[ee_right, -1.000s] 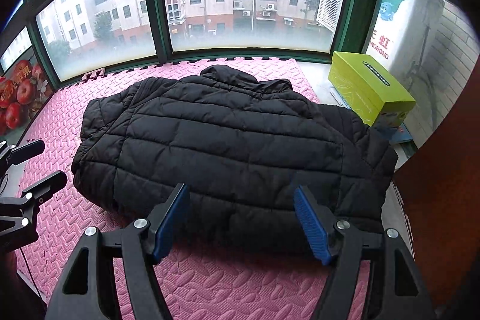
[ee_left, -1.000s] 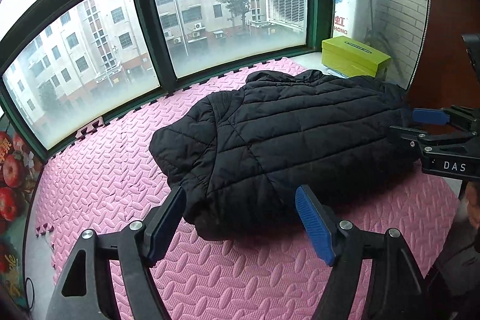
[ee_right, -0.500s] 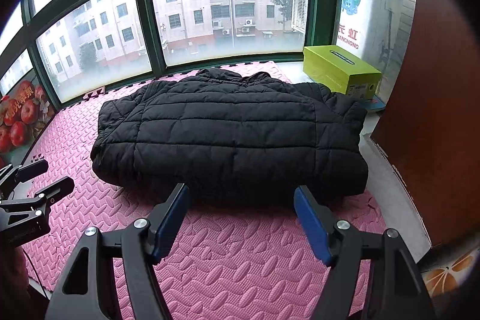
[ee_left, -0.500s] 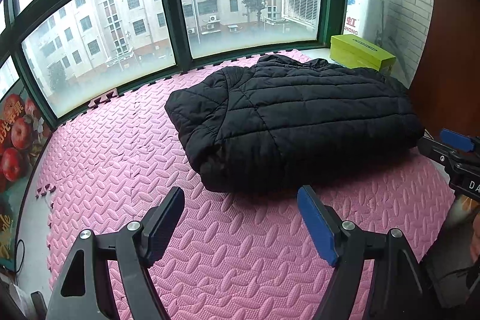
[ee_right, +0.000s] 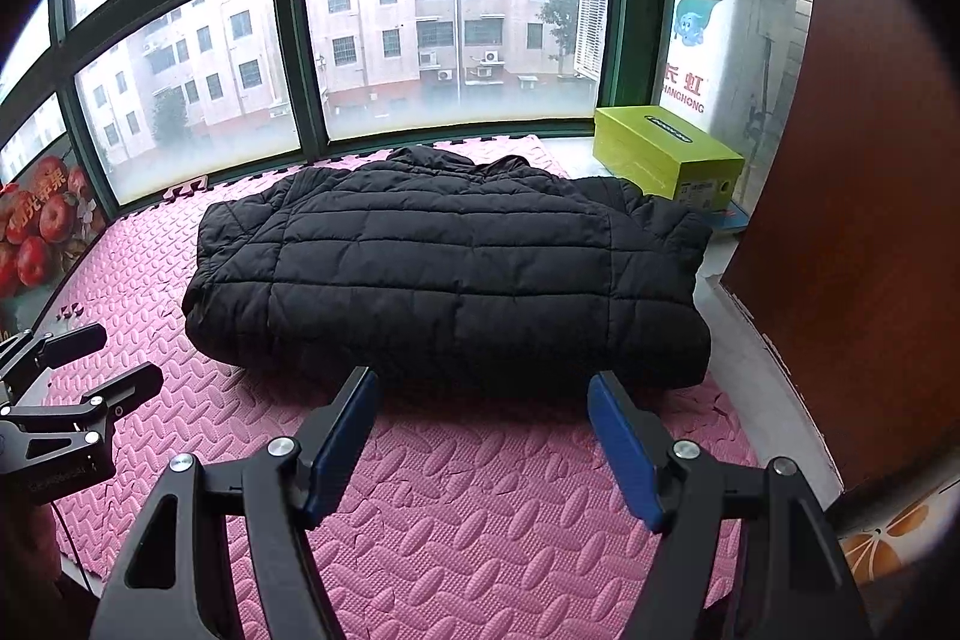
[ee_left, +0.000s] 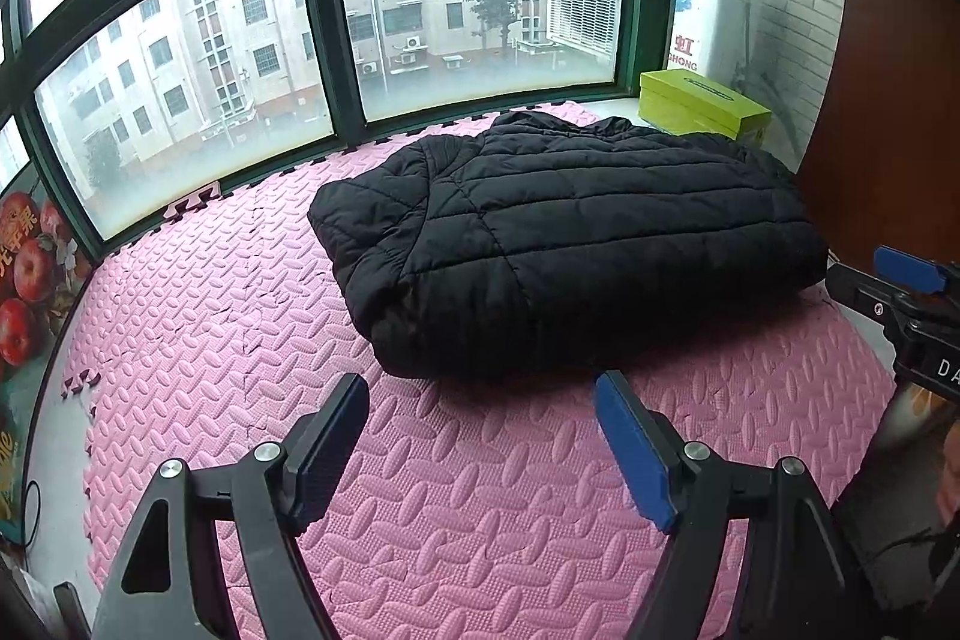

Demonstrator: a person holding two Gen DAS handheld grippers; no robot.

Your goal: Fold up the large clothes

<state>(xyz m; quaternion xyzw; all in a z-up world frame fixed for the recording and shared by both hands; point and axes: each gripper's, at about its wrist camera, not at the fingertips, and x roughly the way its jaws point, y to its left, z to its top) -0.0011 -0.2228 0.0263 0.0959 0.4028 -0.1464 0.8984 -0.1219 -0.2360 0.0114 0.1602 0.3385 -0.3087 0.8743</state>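
Note:
A black quilted puffer jacket (ee_left: pixel 570 232) (ee_right: pixel 444 268) lies folded in a thick bundle on the pink foam mat (ee_left: pixel 210 316) (ee_right: pixel 480 490), collar toward the windows. My left gripper (ee_left: pixel 480 430) hangs open over bare mat just short of the jacket's near left corner, nothing between its blue pads. My right gripper (ee_right: pixel 480 430) is open too, a little in front of the jacket's near edge and clear of it. Each gripper also shows in the other's view: the right gripper (ee_left: pixel 900 292) at the right edge, the left gripper (ee_right: pixel 90 370) at the left edge.
A yellow-green box (ee_left: pixel 702 103) (ee_right: pixel 666 154) stands by the windows at the jacket's far right. Green-framed windows (ee_left: pixel 336 28) bound the far side. A brown wooden panel (ee_right: pixel 840 220) stands on the right, a fruit-print carton (ee_left: pixel 24 268) on the left. A bare floor strip (ee_right: pixel 774 358) borders the mat.
Both grippers have drawn back from the jacket: a second ago their fingers were at its near edge, now bare mat lies between. Most of that happened early; the jacket lies still.

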